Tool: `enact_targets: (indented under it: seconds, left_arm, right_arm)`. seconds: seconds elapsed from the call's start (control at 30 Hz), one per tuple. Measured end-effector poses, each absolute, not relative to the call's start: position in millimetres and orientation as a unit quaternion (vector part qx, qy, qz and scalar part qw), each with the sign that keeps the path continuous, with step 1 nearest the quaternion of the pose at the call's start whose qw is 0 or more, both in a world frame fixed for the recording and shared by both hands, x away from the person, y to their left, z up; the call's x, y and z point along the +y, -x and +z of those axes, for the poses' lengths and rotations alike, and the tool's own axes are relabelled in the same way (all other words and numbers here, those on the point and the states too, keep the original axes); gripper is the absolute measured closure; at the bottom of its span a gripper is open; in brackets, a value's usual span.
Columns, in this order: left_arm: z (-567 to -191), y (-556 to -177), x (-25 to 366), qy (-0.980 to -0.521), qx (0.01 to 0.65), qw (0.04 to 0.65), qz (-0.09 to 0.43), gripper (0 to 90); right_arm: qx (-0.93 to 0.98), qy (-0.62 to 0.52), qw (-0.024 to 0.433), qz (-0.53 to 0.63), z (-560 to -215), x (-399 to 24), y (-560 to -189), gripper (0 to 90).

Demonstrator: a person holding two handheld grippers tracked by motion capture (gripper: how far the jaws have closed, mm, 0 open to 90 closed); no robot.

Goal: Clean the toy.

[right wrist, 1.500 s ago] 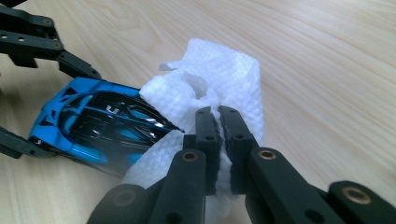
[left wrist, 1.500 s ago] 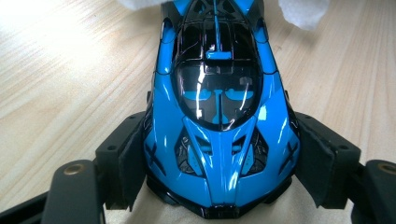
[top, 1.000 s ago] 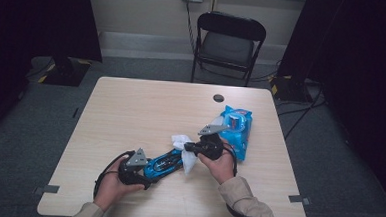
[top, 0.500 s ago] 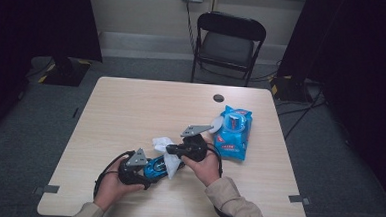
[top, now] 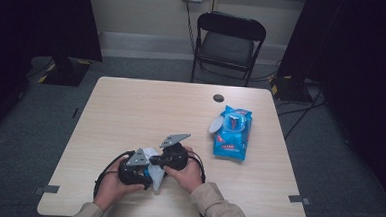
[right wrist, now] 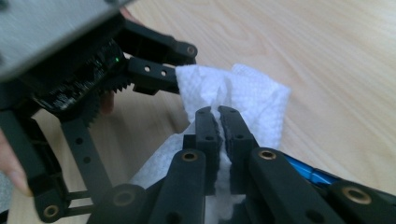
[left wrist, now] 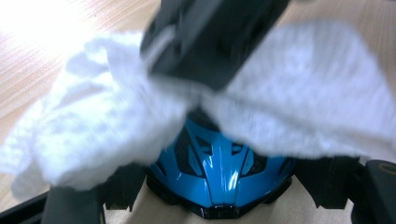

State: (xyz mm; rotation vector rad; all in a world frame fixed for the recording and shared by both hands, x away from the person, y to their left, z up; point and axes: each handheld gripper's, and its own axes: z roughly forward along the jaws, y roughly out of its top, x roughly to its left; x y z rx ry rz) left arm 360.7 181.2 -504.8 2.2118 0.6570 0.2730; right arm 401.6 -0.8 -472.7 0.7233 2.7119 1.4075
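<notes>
Your right hand-held gripper [right wrist: 218, 112] is matte black, and so is your left hand-held gripper [top: 145, 173], each topped by a grey plate. The wipe [right wrist: 243, 93] is white with a fine dimpled weave. The toy [left wrist: 217, 168], low in the left gripper view, is glossy bright blue with black vents. The table [top: 131, 110] is pale wood grain. At right of centre in the high view, the wipes packet [top: 232, 135] is blue with red and white print. The chair [top: 229, 40] is black.

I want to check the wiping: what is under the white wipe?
Under the white wipe lies a glossy blue object, its front visible. The rest is covered, so I cannot identify it.
</notes>
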Motion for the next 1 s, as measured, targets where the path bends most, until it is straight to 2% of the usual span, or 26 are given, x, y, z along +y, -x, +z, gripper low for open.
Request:
enact_targets:
  seconds: [0.37,1.0]
  left_arm:
    - [-504.9,-360.7,181.1,-0.873,0.260,0.398,0.107,25.6]
    - [-504.9,-360.7,181.1,-0.873,0.260,0.398,0.107,25.6]
  right_arm:
    - [0.865,-0.236,-0.002,0.443,-485.2,5.6,-402.1,87.1]
    - [0.863,-0.252,0.008,0.438,-482.6,-0.1,-409.1,87.1]
